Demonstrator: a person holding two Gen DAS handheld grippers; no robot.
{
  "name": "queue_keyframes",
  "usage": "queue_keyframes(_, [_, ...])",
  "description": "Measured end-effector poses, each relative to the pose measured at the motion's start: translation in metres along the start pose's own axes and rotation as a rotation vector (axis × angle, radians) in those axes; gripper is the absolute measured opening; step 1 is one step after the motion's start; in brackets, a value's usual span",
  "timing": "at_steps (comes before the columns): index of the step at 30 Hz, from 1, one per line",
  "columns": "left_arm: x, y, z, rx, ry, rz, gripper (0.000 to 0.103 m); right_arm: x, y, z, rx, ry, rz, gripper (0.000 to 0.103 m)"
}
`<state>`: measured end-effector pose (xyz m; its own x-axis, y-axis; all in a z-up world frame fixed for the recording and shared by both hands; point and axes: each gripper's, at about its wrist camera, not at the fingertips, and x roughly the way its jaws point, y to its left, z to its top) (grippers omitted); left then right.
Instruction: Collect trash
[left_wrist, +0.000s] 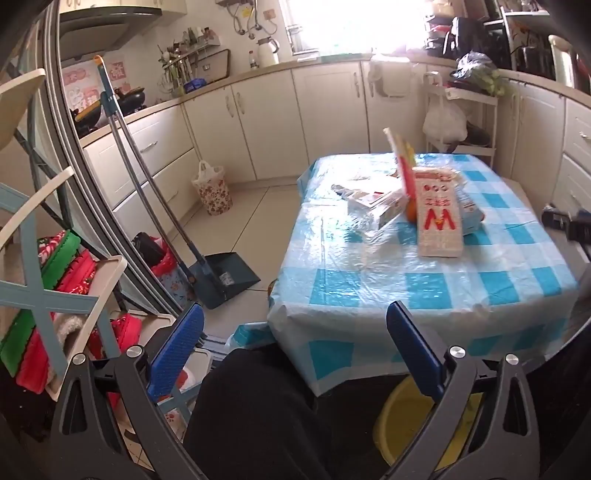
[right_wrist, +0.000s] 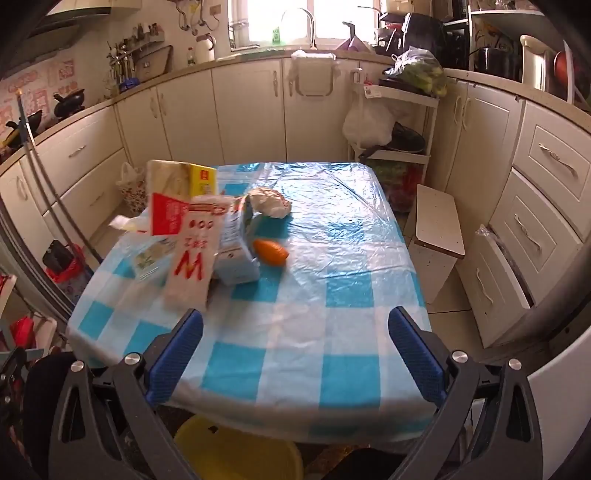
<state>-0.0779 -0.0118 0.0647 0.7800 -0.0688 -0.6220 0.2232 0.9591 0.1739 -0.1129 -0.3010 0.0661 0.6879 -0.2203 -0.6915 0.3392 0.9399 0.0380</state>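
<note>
**Both tools wide apart over the near edge of the worktop, trash piled ahead**

Your left tool (left_wrist: 295, 354) has its blue pads spread wide with nothing between them; your dark trouser leg (left_wrist: 255, 413) fills the gap below it. Your right tool (right_wrist: 295, 354) is just as wide apart and empty, hanging over the near edge of the worktop (right_wrist: 295, 325), which wears a blue-and-white checked plastic cover.

Only your left view shows the floor to the left of the worktop: a dark dustpan (left_wrist: 225, 277) with its long handle leaning toward the cabinets, a flowered bin (left_wrist: 213, 192) lined with a white bag, and a rack of red and green items (left_wrist: 55, 295) at the far left. It also catches the tip of your right tool (left_wrist: 565, 221) at its right edge.

Only your right view shows a small white stool (right_wrist: 439, 236) on the floor right of the worktop, and the drawers (right_wrist: 535, 221) beyond it.

Both views show a yellow basin (right_wrist: 236, 446) under the worktop's near edge.

The trash sits on the left half of the worktop in your right view: a white wrapper with a red W (right_wrist: 192, 266) lying flat and nearest you, a pale blue carton (right_wrist: 236, 254) touching it, an orange item (right_wrist: 271, 252) just beside the carton, a crumpled wrapper (right_wrist: 269, 203) farther back, and a red-and-yellow box (right_wrist: 177, 199) standing tilted behind.
</note>
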Motion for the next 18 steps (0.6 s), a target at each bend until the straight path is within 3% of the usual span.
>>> queue_keyframes(8, [-0.053, 0.011, -0.016, -0.035, -0.023, -0.083, 0.096, -0.086, 0.033, -0.075, -0.006, -0.089, 0.007, 0.096])
queue_keyframes(14, [-0.080, 0.023, -0.028, -0.067, -0.033, -0.091, 0.096, -0.133, 0.051, -0.093, 0.037, -0.187, -0.008, 0.096])
queue_keyframes(18, [-0.099, 0.028, -0.033, -0.085, -0.063, -0.099, 0.096, -0.141, 0.051, -0.108, 0.039, -0.216, -0.052, 0.096])
